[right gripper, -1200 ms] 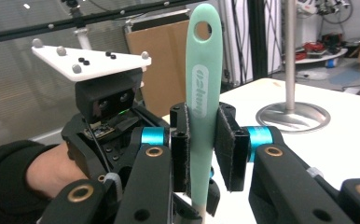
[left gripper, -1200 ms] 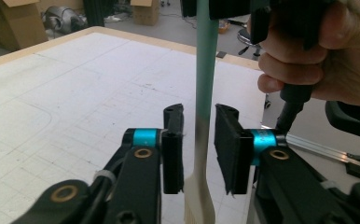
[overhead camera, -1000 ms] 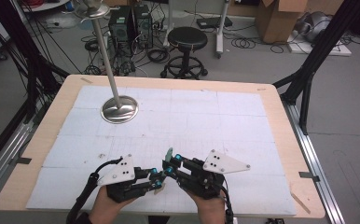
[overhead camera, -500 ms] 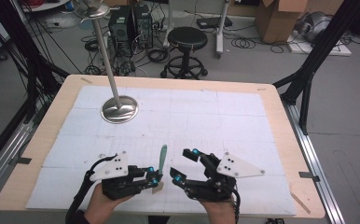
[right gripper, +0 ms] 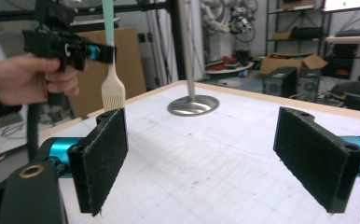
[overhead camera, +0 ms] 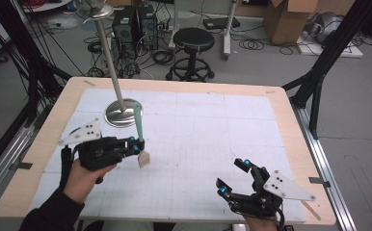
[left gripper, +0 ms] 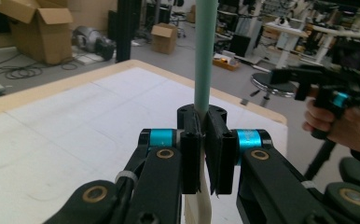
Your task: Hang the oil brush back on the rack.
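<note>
Left gripper [overhead camera: 137, 146], frame left: jaws clamped on brush [overhead camera: 139, 130], green handle upright, cream bristles shown in right gripper view. Right gripper [overhead camera: 232, 178], lower right: jaws wide apart. Round metal stand base [overhead camera: 122, 113], upper left.
</note>
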{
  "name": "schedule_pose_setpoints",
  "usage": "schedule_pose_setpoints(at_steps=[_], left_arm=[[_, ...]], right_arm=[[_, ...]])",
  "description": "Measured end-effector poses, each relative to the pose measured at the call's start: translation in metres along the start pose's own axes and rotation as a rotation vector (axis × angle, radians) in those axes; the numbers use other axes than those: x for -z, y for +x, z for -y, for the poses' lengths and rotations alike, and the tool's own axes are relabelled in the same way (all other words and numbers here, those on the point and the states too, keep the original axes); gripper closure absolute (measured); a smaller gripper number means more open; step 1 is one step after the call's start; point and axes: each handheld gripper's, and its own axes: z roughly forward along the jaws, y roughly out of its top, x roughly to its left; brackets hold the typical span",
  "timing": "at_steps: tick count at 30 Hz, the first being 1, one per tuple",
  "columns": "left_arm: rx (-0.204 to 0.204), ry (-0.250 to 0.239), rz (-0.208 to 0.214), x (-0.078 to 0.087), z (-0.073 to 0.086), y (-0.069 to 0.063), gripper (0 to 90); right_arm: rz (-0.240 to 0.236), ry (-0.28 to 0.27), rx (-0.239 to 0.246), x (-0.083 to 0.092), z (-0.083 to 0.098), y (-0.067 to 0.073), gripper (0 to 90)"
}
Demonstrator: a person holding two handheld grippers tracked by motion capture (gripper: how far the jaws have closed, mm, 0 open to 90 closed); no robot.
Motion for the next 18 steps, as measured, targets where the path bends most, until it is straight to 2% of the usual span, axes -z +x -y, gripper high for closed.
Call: schedule_pose_setpoints(at_steps=[6,7,10,14,16,18], left_arm=[[0.006,-0.008,-0.064,-0.003,-0.031,0.025,84.4],[0.006,-0.008,-0.064,-0.003,-0.031,0.025,84.5],[0.017,-0.018,-0.101,-0.007,-0.050,0.041,84.5],[0.039,-0.034,-0.143,-0.010,-0.074,0.064,84.5],[0.056,-0.040,-0.170,-0.011,-0.082,0.075,84.5],[0.057,-0.031,-0.196,-0.013,-0.089,0.084,84.5]], right_arm=[[0.013,0.005,-0.006,0.001,0.005,-0.005,15.9],[0.013,0.005,-0.006,0.001,0.005,-0.005,15.9],[0.006,0.024,-0.003,-0.002,0.007,-0.005,15.9],[0.004,0.020,-0.011,-0.002,0.008,-0.004,15.9],[0.007,0.021,-0.010,-0.001,0.008,-0.004,15.9],[0.003,0.021,-0.018,-0.001,0.009,-0.005,15.8]])
